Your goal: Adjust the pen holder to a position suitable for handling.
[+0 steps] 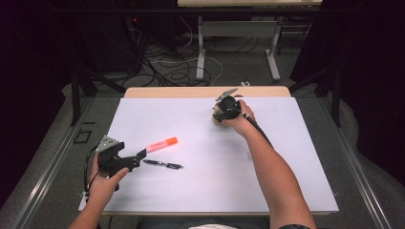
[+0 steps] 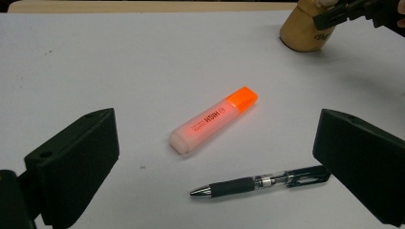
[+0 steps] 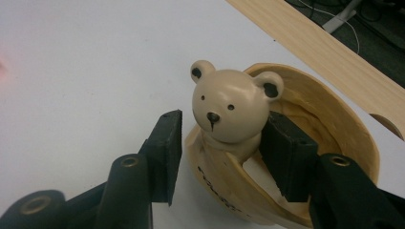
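Note:
An orange highlighter (image 1: 161, 143) (image 2: 215, 119) lies on the white table (image 1: 210, 191), with a black pen (image 1: 163, 164) (image 2: 260, 181) just nearer me. My left gripper (image 1: 138, 159) (image 2: 215, 131) stands open at the left, its jaws pointing at the highlighter and apart from it. At the far middle, my right gripper (image 1: 224, 112) (image 3: 224, 124) is open around a tan bear-head cup (image 1: 218, 118) (image 3: 329, 124). One jaw sits outside the cup's wall and the other inside it. The bear head (image 3: 229, 102) is between them, with a gap on its left side.
A wooden table edge (image 1: 205, 91) (image 3: 325, 47) runs along the far side, close behind the cup. Beyond it are table legs and loose cables on the floor (image 1: 176, 67). White surface lies between the pen and the cup.

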### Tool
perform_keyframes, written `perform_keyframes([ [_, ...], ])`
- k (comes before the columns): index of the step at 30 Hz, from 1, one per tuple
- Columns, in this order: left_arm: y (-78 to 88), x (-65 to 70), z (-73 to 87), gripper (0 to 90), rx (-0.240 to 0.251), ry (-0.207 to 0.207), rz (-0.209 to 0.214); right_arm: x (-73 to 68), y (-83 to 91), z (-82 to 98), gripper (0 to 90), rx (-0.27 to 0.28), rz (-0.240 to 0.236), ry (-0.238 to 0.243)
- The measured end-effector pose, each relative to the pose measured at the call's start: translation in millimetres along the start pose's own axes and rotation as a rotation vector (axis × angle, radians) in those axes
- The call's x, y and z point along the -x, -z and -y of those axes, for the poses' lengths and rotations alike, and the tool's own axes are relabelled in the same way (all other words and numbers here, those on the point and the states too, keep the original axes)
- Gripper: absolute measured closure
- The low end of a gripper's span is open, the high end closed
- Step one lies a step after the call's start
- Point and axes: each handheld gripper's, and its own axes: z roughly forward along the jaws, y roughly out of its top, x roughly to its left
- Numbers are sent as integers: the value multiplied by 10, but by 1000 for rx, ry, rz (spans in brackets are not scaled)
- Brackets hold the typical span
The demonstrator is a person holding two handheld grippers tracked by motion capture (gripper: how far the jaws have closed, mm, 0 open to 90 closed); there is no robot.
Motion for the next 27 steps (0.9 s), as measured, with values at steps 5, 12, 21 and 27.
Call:
perform_keyframes([
  [5,2,-11,-1,19,1,1,2,-39,-19,-14,517,-55,0,4],
  [12,2,-18,0,19,0,2,2,0,-61,1,608,-7,10,-16],
  [21,4,-23,2,19,0,8,1,-40,-33,-23,662,-19,-15,-1],
  [27,2,-23,3,19,-1,9,-1,-59,-6,-25,663,-39,4,9],
])
